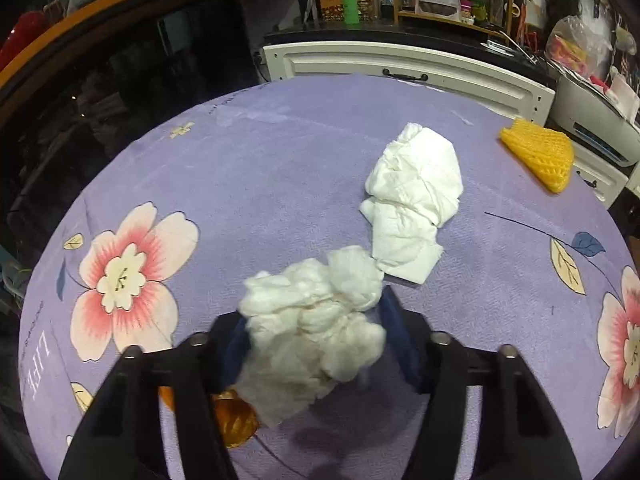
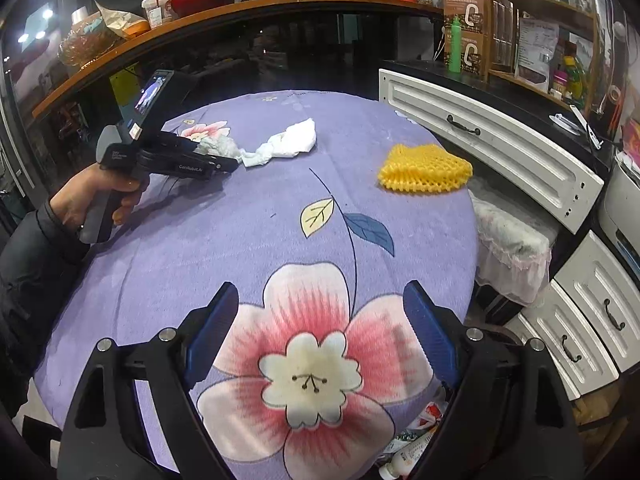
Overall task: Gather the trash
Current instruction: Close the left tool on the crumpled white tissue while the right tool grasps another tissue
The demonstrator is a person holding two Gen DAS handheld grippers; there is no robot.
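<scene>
Left gripper (image 1: 312, 320) clamped on crumpled tissue wad (image 1: 316, 320), pads pressing both sides. Loose tail hangs below; could tear or slip on lift. Second tissue (image 1: 412, 200) just beyond, may snag. Right gripper (image 2: 320, 332) spread, empty. Yellow foam net (image 2: 424, 168) near table edge (image 2: 474, 216); middle of cloth bare.

I worked in a lived-in home: a flowered purple cloth (image 2: 248, 240) covered the table, white drawers (image 2: 492, 140) stood beside it, and shelves (image 2: 536, 4) held jars and packets.
</scene>
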